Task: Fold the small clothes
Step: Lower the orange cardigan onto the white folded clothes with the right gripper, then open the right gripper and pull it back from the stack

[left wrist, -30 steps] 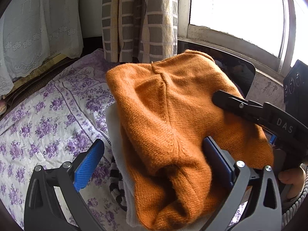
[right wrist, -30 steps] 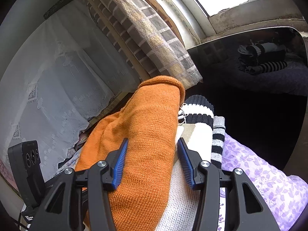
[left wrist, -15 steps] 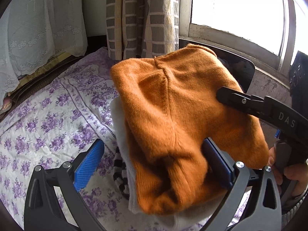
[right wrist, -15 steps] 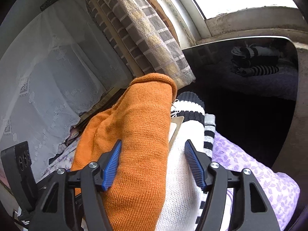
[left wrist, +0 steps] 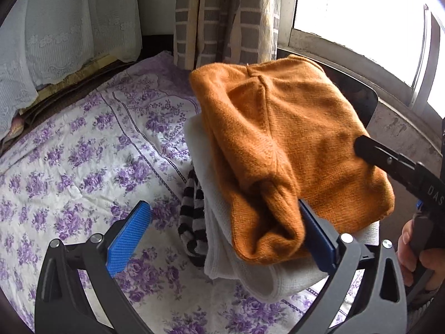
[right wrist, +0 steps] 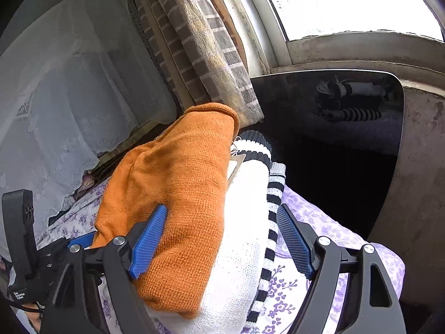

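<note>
A folded orange sweater (left wrist: 292, 144) lies on top of a folded white knit garment (left wrist: 222, 253) with black-and-white striped trim (left wrist: 192, 222), stacked on the purple floral bedsheet (left wrist: 83, 161). My left gripper (left wrist: 222, 206) is open at the stack's near edge, its right pad against the orange fold and its left pad over bare sheet. My right gripper (right wrist: 221, 214) straddles the orange sweater (right wrist: 180, 189) and the white garment (right wrist: 239, 222). Its jaws are opening: the left pad rests against the orange knit and the right pad stands clear of the striped trim (right wrist: 274, 200). One right finger (left wrist: 389, 161) lies over the sweater.
A dark glossy board (right wrist: 333, 128) leans on the concrete wall under the window (left wrist: 361, 14) behind the stack. A checked curtain (left wrist: 222, 14) and a lace curtain (left wrist: 69, 19) hang at the back. A person's hand (left wrist: 417, 250) holds the right gripper's handle.
The right gripper's pads have spread apart and let go of the orange sweater. In the left wrist view the stack has shifted a little to the right and away.
</note>
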The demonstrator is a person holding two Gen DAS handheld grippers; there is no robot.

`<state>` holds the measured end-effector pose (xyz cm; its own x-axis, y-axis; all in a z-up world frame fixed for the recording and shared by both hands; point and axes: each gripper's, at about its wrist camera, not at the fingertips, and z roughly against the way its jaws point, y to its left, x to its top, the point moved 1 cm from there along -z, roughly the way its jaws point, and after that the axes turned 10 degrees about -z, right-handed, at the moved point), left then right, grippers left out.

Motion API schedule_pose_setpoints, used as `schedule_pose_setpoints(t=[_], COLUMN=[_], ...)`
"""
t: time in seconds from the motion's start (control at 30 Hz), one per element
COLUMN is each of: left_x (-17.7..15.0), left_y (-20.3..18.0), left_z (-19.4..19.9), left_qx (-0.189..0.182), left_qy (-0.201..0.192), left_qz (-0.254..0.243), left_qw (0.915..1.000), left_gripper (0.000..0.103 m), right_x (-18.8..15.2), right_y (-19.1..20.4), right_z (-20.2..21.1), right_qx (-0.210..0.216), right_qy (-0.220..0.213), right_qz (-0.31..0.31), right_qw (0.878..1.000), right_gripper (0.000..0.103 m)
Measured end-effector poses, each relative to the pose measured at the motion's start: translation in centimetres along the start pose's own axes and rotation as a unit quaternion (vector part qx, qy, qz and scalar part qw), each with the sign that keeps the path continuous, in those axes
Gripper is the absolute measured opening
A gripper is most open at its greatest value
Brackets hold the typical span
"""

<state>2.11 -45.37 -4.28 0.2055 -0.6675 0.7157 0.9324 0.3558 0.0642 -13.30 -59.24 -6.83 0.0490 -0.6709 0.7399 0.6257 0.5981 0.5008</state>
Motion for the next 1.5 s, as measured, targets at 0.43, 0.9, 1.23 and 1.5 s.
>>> schedule_pose_setpoints(t=[0.43, 0.9, 1.23, 1.5], left_x=[2.4, 0.8, -3.3, -5.0], left_y=[2.5, 0.4, -4.0, -5.5], left_z=[-1.7, 2.3, 6.8, 11.4], left_qx=[0.010, 0.029, 0.023, 0.052], left_qy=[-0.005, -0.023, -0.041, -0.075], left_qz=[0.029, -0.001, -0.030, -0.058], left_qw=[0.9995, 0.9993, 0.9984, 0.9942], left_gripper=[0.099, 0.098, 0.098, 0.098], right_x=[2.3, 0.7, -2.7, -5.4], right_y=[4.8, 4.6, 6.0, 7.0], right_z=[-4.3, 1.0, 7.9, 12.9], right_qx=[-0.009, -0.004, 0.023, 0.002], right_qy=[-0.002, -0.010, -0.043, -0.053], right_qz=[0.092, 0.059, 0.010, 0.029], right_qw=[0.996, 0.998, 0.999, 0.998], right_gripper=[0.016, 0.031, 0.061, 0.074])
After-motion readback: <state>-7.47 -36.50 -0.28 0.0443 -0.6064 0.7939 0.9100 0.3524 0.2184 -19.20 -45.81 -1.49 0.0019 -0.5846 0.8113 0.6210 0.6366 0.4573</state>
